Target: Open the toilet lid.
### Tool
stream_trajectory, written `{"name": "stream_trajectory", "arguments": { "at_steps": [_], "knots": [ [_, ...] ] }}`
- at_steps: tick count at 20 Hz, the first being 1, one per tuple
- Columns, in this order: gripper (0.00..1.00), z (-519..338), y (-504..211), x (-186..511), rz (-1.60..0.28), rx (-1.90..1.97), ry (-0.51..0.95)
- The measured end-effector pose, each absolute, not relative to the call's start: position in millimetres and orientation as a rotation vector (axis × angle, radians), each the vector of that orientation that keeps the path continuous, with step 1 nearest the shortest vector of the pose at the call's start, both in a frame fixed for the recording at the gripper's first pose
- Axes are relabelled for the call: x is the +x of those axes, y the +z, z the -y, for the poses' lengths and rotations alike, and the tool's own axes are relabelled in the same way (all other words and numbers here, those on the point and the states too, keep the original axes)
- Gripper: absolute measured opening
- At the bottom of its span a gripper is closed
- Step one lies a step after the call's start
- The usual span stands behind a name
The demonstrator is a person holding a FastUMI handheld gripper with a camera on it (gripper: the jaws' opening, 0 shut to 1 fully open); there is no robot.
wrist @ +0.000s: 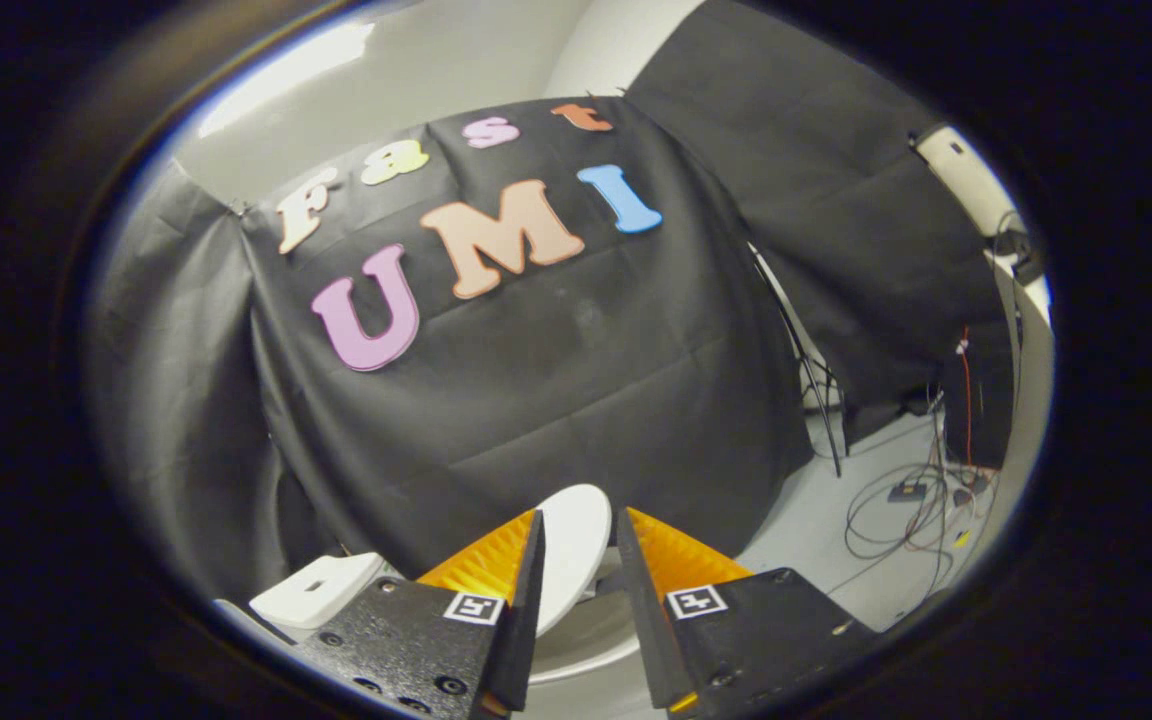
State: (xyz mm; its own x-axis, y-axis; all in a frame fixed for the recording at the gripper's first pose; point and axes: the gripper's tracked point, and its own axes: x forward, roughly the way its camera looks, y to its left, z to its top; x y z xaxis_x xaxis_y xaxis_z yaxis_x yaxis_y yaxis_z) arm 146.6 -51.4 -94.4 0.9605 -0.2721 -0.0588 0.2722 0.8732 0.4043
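Note:
The white toilet lid (574,545) stands raised and tilted between my fingers, its rounded rim rising just past their tips. My gripper (579,516) is nearly closed, with both fingers against the lid's edge. Below the lid, between the finger bases, curves the white seat ring (576,645). Left of the fingers lies the white tank top (321,592) with a small opening in it. The fingers hide the lower part of the lid.
Black cloth (556,400) hangs close behind the toilet. To the right, on the pale floor, lie loose cables and a small box (906,492). A thin black stand leg (816,400) leans by the cloth, and a white post (976,190) rises at the far right.

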Motion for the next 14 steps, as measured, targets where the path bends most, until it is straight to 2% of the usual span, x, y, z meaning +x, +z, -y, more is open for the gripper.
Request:
{"name": "stream_trajectory", "arguments": {
  "at_steps": [2, 10, 14],
  "knots": [
    [0.51, 58, -112, 156, -0.008, 0.494, -0.307],
    [0.63, 82, -180, 205, -0.079, 0.696, -0.312],
    [0.64, 104, -214, 225, -0.093, 0.825, -0.33]
  ]
}}
